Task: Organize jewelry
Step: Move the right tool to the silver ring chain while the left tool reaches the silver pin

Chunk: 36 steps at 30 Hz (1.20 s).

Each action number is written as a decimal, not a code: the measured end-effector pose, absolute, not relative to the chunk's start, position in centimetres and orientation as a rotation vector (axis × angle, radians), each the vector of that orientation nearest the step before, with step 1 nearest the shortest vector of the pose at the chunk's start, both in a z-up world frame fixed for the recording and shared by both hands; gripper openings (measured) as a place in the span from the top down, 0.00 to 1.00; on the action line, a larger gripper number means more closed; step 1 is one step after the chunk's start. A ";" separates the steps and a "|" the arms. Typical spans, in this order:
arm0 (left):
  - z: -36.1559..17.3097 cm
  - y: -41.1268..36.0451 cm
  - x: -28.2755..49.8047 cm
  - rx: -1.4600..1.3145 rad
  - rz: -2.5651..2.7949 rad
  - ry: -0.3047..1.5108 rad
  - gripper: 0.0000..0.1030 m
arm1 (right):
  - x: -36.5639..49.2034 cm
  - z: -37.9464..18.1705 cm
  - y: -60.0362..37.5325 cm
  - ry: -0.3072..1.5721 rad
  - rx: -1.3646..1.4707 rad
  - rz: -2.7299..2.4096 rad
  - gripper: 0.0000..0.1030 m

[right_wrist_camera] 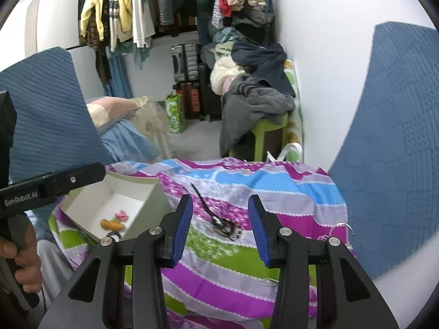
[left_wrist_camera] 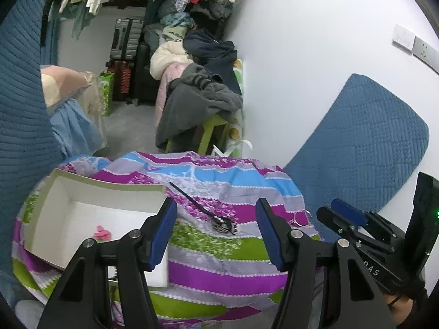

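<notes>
Striped cloth [left_wrist_camera: 219,274] is spread under everything; dark necklace [left_wrist_camera: 223,223] is seen lying on it, right of white box [left_wrist_camera: 82,189]; left gripper [left_wrist_camera: 216,233] and right gripper [right_wrist_camera: 219,230] jaws are held apart, nothing gripped.

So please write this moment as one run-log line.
left gripper: open, empty | right gripper: open, empty | dark hair clip: on striped cloth | white box: holds pink piece
</notes>
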State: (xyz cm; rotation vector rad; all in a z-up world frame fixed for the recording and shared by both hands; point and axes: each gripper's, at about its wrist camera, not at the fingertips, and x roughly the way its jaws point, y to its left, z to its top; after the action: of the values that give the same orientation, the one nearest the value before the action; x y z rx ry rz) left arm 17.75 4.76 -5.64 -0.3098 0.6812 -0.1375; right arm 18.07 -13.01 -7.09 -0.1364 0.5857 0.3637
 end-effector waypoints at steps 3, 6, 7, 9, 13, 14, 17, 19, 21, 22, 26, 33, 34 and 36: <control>-6.4 3.6 18.0 -0.308 -0.154 0.692 0.43 | 18.2 -8.0 -14.6 0.601 -0.127 0.336 0.61; -7.5 2.4 18.3 -0.308 -0.171 0.705 0.43 | 18.2 -9.0 -16.1 0.608 -0.117 0.312 0.61; -7.8 2.1 18.4 -0.308 -0.175 0.713 0.43 | 18.2 -9.4 -16.5 0.610 -0.115 0.301 0.61; -8.7 1.3 18.7 -0.315 -0.197 0.732 0.43 | 18.4 -10.4 -17.7 0.629 -0.097 0.281 0.61; -10.8 -0.8 19.3 -0.304 -0.226 0.764 0.44 | 19.1 -12.7 -19.9 0.676 -0.065 0.238 0.61; -11.3 -1.2 19.6 -0.307 -0.231 0.774 0.44 | 19.3 -13.4 -20.6 0.691 -0.054 0.228 0.61; -13.0 -2.4 20.1 -0.310 -0.253 0.795 0.44 | 19.9 -15.4 -22.2 0.734 -0.025 0.201 0.61; -14.6 -3.3 20.8 -0.308 -0.266 0.832 0.44 | 20.3 -16.8 -22.9 0.765 -0.013 0.193 0.61; -16.0 -3.8 21.6 -0.297 -0.261 0.867 0.50 | 20.9 -18.4 -23.5 0.804 -0.005 0.185 0.61; -17.0 -4.0 22.0 -0.291 -0.253 0.888 0.50 | 21.3 -19.2 -23.7 0.826 0.000 0.185 0.61; -20.0 -4.1 23.2 -0.289 -0.238 0.953 0.54 | 22.6 -21.8 -24.6 0.889 0.024 0.184 0.61; -24.5 -4.0 25.3 -0.272 -0.217 1.042 0.68 | 25.5 -24.7 -25.6 0.951 0.070 0.181 0.61; -24.9 -4.0 25.6 -0.272 -0.217 1.044 0.69 | 25.8 -24.9 -25.7 0.955 0.072 0.180 0.61; -25.4 -4.0 26.0 -0.257 -0.213 1.046 0.69 | 26.3 -25.3 -25.8 0.961 0.071 0.171 0.61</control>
State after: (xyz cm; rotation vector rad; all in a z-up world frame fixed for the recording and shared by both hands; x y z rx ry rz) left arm 26.00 -4.05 -25.44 -0.2571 1.0457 -0.2127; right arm 26.26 -25.80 -25.31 0.0715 0.9605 0.1705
